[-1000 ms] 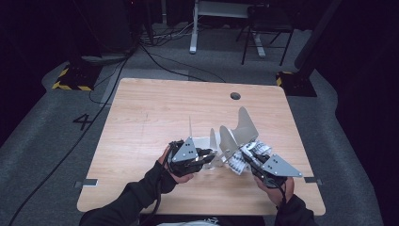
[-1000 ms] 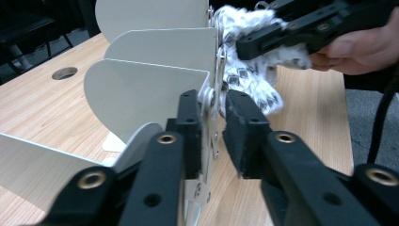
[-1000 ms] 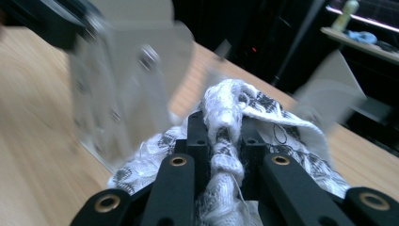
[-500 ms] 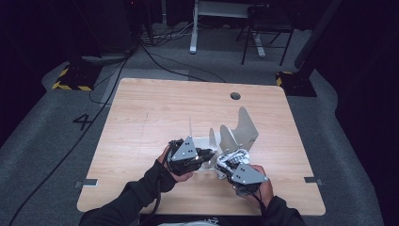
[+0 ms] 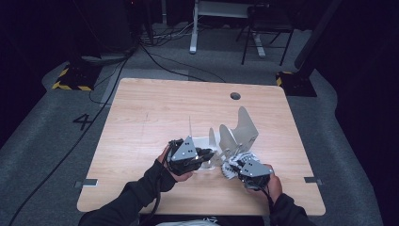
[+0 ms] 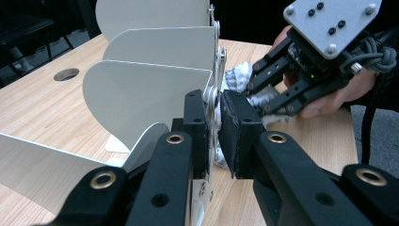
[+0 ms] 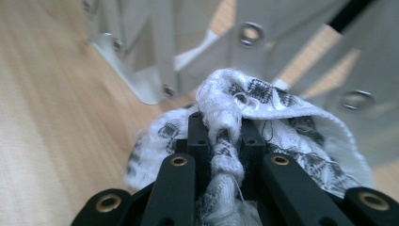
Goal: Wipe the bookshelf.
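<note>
A white metal rack (image 5: pixel 240 129) with several curved fins stands on the wooden table (image 5: pixel 155 113). My left gripper (image 5: pixel 209 155) is shut on the rack's thin riveted edge strip (image 6: pixel 214 94), and the fins (image 6: pixel 150 99) fan out to the left in the left gripper view. My right gripper (image 5: pixel 235 167) is shut on a bunched white cloth with a dark check pattern (image 7: pixel 282 122). It holds the cloth (image 5: pixel 234 162) low against the rack's near side. The right gripper (image 6: pixel 263 94) and cloth (image 6: pixel 237 75) also appear in the left gripper view, just beyond the strip.
A round cable hole (image 5: pixel 235 96) sits near the table's far edge. Past the table stand a desk frame (image 5: pixel 221 28) and floor cables (image 5: pixel 169 61). The front table edge (image 5: pixel 197 211) is close to both forearms.
My right gripper has come left and down with the cloth, ending close to the rack's near side. The left gripper and the rack have stayed put.
</note>
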Motion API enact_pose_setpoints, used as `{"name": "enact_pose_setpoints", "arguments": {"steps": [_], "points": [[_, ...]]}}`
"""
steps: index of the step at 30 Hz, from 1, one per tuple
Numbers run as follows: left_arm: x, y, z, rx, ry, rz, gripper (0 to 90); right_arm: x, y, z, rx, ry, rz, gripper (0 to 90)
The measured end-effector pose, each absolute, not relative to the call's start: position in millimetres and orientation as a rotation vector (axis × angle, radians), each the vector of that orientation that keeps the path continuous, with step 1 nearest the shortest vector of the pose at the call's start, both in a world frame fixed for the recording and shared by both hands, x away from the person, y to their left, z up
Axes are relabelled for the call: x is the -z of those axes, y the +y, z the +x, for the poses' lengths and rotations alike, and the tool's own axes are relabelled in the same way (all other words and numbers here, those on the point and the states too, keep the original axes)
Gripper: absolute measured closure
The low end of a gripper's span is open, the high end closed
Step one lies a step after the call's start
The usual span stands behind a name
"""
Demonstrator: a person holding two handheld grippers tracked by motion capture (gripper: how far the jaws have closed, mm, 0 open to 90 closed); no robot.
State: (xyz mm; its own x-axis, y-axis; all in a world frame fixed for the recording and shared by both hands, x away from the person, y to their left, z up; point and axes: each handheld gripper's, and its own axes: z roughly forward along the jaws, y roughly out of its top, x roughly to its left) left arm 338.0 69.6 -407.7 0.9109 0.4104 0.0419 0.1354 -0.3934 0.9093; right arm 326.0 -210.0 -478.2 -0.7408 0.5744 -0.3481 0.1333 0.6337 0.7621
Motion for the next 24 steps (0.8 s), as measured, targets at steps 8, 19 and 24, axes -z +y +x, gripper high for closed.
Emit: {"name": "enact_pose_setpoints", "arguments": {"steps": [8, 19, 24], "points": [[407.8, 69.9, 338.7, -0.312, 0.391, 1.972, 80.6, 463.9, -234.4, 333.7, -0.997, 2.172, 0.706, 80.4], [408.0, 67.9, 337.3, -0.32, 0.401, 1.969, 79.4, 421.7, -254.3, 328.8, -1.155, 1.97, 0.763, 80.3], [407.9, 67.0, 335.7, -0.32, 0.416, 1.967, 78.3, 406.4, -237.4, 316.9, -1.239, 1.963, 0.669, 80.1]]}}
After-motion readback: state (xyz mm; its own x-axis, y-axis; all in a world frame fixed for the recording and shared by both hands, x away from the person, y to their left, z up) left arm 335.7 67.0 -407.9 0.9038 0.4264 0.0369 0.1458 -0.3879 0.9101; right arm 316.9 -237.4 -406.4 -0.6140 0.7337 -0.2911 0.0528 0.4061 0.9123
